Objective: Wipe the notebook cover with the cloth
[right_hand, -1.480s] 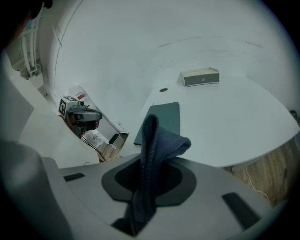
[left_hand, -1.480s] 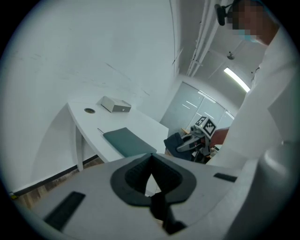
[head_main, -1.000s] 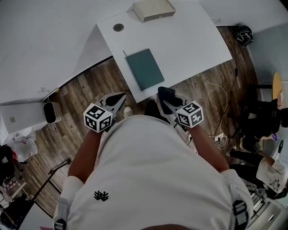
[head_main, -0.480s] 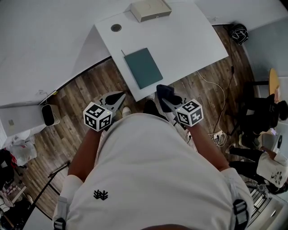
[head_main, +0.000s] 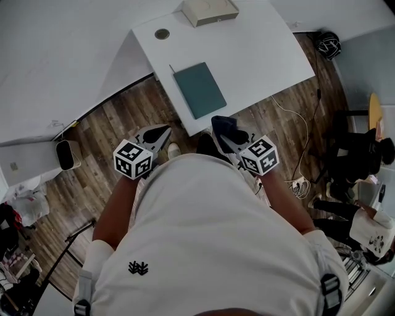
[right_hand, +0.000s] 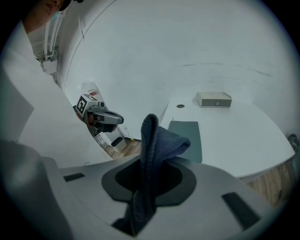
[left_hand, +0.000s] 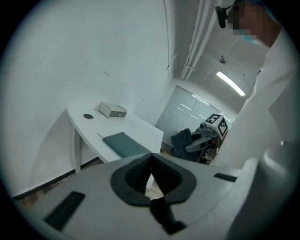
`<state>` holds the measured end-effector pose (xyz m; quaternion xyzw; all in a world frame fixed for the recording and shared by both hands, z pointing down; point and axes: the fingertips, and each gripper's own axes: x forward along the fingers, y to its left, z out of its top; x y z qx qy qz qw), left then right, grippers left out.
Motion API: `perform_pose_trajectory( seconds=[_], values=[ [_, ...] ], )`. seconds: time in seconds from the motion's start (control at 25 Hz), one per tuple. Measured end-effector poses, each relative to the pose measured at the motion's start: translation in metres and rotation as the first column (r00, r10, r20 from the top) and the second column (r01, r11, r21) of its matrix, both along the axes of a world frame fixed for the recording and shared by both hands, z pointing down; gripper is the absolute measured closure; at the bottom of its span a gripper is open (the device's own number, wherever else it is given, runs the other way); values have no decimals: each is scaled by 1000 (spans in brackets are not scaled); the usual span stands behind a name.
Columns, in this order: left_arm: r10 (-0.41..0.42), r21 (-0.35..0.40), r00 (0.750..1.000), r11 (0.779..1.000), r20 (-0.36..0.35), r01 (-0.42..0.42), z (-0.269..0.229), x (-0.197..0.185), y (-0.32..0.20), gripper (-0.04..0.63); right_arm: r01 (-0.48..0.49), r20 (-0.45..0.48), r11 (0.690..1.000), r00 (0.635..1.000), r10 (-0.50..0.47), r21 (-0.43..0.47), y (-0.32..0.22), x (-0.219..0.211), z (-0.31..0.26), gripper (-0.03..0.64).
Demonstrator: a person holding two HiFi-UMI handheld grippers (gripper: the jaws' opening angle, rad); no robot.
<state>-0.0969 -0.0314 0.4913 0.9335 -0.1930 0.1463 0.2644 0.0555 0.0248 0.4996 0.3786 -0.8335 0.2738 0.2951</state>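
Note:
A dark teal notebook (head_main: pixel 199 90) lies flat near the front edge of the white table (head_main: pixel 259 55); it also shows in the left gripper view (left_hand: pixel 125 144) and the right gripper view (right_hand: pixel 186 138). My right gripper (head_main: pixel 223 134) is shut on a dark blue cloth (right_hand: pixel 154 150), which sticks up between its jaws, held short of the table's front edge. My left gripper (head_main: pixel 159 135) is shut and holds nothing; it hangs over the wooden floor, left of the table's edge. Both grippers are apart from the notebook.
A beige box (head_main: pixel 209 10) stands at the table's far edge, with a round grommet (head_main: pixel 162 34) at the far left corner. A small white bin (head_main: pixel 68 154) stands on the floor to the left. Cables (head_main: pixel 296 139) lie on the floor at the right.
The view has shifted slightly; the table and notebook sit a little nearer the grippers. Both grippers hold the same pose, the cloth still in the right one.

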Motion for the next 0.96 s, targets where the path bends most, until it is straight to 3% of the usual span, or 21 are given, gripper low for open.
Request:
perform_pose_trajectory(
  seconds=[0.36,0.72,0.96],
  values=[
    [22,-51,1000,998,-7,-23,16,6,13,589,31,-35,999,999,-32,-44,20,-2,1,558],
    [118,-41,993,992,16,-117,20,34,35,589,15,-38,999,999,-16,-35,35,12,1,560],
    [128,-46,991,991,36,-126,22,68,61,589,25,-38,999,999,-26,-22,62,42,2,560]
  ],
)
